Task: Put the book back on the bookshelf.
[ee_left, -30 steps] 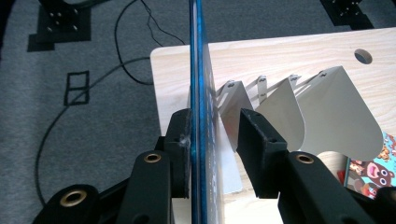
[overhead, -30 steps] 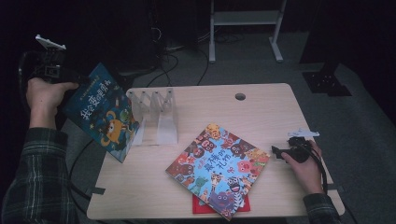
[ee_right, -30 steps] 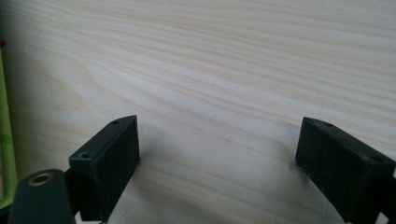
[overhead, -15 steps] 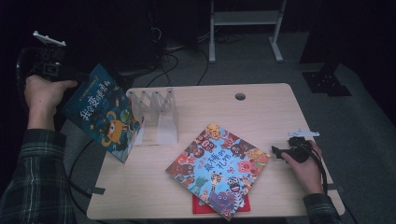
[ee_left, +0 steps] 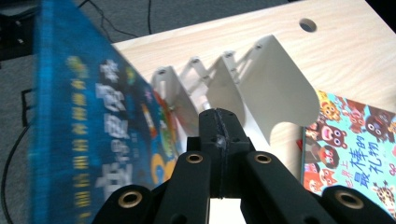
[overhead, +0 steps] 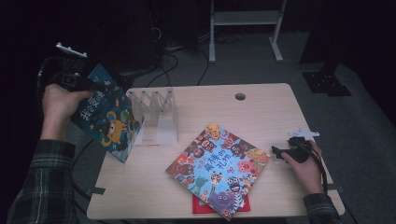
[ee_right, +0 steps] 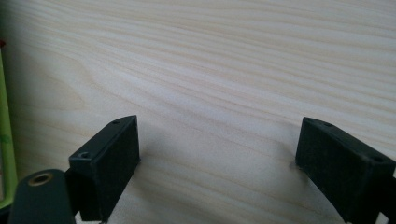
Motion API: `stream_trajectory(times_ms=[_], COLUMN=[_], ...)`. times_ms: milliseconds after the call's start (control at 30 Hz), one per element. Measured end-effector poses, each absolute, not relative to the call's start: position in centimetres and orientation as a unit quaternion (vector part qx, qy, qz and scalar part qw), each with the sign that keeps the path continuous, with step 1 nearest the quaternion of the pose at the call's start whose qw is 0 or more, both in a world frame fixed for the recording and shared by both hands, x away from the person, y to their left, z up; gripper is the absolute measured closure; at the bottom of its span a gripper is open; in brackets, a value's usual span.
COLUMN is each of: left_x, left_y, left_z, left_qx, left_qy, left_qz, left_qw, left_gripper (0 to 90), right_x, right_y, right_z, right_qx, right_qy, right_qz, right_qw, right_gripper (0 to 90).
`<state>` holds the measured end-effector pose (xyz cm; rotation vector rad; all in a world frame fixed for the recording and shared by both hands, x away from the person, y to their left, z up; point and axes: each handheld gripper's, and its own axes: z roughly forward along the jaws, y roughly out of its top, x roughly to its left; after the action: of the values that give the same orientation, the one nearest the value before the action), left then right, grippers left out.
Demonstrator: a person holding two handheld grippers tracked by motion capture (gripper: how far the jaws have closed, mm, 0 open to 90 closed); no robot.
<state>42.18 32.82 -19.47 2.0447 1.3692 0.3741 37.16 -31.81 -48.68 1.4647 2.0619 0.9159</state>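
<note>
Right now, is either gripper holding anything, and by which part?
Right gripper open, empty. Left gripper shut beside the blue book; whether it pinches its edge, cannot tell.

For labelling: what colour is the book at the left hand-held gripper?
Blue book with cartoon animals, best in the high view.

1. A recording room or lab is showing here: a single light wooden tabletop (overhead: 261,112) is standing lit against dark surroundings.
2. Grey carpet (overhead: 359,112) is covering the floor, and black cables (overhead: 163,70) are trailing across it beyond the tabletop's far edge.
3. A white metal stand (overhead: 245,28) is standing behind the table.
4. A black base plate (overhead: 327,84) is lying off the far right corner.
</note>
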Motion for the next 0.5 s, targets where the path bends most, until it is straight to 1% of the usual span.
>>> stream_trajectory(times_ms=[500], left_x=[40.7], left_y=[29.3], left_z=[-21.0], left_qx=[0.802], left_qy=[0.486], left_qz=[0.137], left_qw=[0.32], left_gripper=[89.4], right_x=[37.2], right_y=[-31.8], right_z=[-48.7], right_qx=[0.531], right_qy=[0.747], right_qz=[0.332], right_qw=[0.224], right_gripper=[12.6])
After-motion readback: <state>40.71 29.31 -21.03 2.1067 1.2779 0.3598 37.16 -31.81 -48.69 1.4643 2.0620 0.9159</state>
